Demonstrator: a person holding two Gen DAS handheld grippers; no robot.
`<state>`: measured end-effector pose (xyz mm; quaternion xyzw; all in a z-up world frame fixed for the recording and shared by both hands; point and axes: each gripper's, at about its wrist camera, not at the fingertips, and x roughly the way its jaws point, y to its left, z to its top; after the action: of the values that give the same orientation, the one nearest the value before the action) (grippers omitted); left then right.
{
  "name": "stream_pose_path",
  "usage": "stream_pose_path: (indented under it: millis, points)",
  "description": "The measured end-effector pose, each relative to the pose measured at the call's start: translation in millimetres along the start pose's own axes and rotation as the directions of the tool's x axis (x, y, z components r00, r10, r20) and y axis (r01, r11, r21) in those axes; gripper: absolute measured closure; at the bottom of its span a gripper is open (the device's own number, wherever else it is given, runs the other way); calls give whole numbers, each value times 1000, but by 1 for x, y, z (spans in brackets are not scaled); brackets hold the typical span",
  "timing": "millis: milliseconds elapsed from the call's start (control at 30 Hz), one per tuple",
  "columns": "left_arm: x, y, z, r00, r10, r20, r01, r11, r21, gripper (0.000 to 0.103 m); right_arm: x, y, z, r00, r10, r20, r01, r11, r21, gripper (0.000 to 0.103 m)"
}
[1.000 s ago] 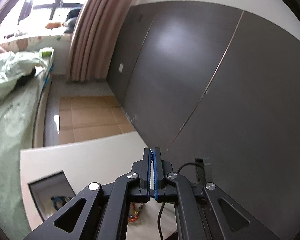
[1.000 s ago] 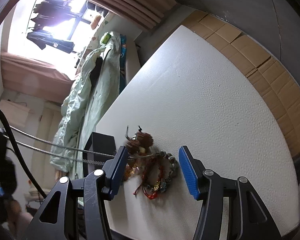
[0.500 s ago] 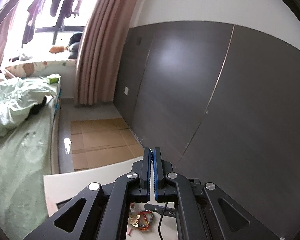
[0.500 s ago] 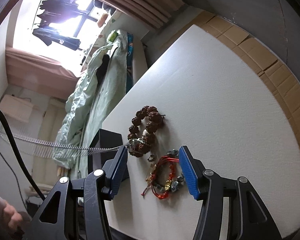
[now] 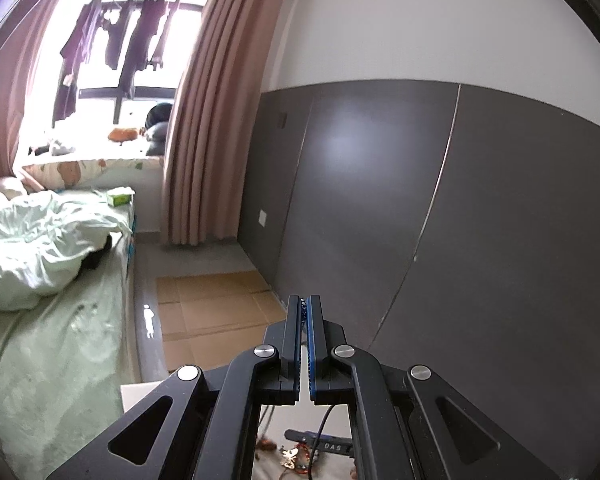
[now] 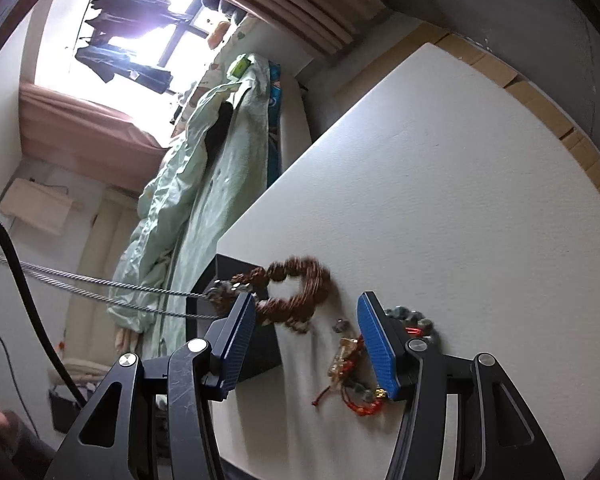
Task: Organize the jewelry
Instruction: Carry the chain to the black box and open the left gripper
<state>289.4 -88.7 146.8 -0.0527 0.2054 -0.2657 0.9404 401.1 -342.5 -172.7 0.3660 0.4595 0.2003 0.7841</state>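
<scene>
Two strands of silver chain (image 6: pixel 100 284), clamped in my left gripper (image 5: pixel 304 312), have pulled taut and dragged the brown bracelet (image 6: pixel 296 296) toward the table (image 6: pixel 460 200) edge. It looks snagged. The right gripper (image 6: pixel 308 340) has its fingers apart.

The bench (image 6: pixel 440 200) was white with a fine pebbled grain. On it lay a reddish-brown bead bracelet (image 6: pixel 296 300), a red-corded bracelet (image 6: pixel 356 396) with grey and gold beads, and a black box (image 6: pixel 256 344). A silver twisted chain (image 6: pixel 100 288) ran leftward. Blue ribbed pads lined black fingers (image 6: pixel 374 344). The bedding (image 5: pixel 40 240) was pale green, the curtain (image 5: pixel 220 120) dusty pink, the wall panels (image 5: pixel 460 220) dark grey.
</scene>
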Motion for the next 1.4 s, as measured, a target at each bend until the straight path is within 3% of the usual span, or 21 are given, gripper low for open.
stream_pose_path:
  millis: [133,533,833,967,1167,1233,1267,1300,1367,1400]
  points:
    - [-13,-2,10,999,5,37,-6,1000,18,101,0,5,-4,1000,2,-2,-2,1000,-23,48]
    - [-28,11,25,995,55,85,-59,997,47,101,22,35,-28,982,100,-161,-118,987,-112,48]
    - [-45,9,46,983,111,144,-126,987,103,103,20,49,-39,977,106,-186,-138,976,-169,48]
    - [-28,26,39,983,161,90,-169,981,94,103,22,49,-39,978,89,-188,-123,976,-182,48]
    - [2,67,-12,980,197,-34,-197,980,1,103,36,56,-49,963,28,-267,-93,968,-233,48]
    - [7,77,-27,978,194,-75,-196,980,-29,98,38,58,-54,955,26,-294,-103,963,-250,48]
    - [11,82,-36,976,194,-100,-199,979,-46,86,39,58,-56,954,18,-300,-100,960,-263,48]
    - [15,90,-48,974,191,-123,-200,978,-66,63,41,60,-58,953,3,-304,-93,954,-284,48]
    - [16,98,-65,973,191,-127,-204,974,-97,35,45,62,-61,950,-30,-310,-73,946,-315,48]
    - [15,102,-74,973,195,-123,-209,972,-111,33,48,62,-62,947,-45,-317,-64,944,-324,47]
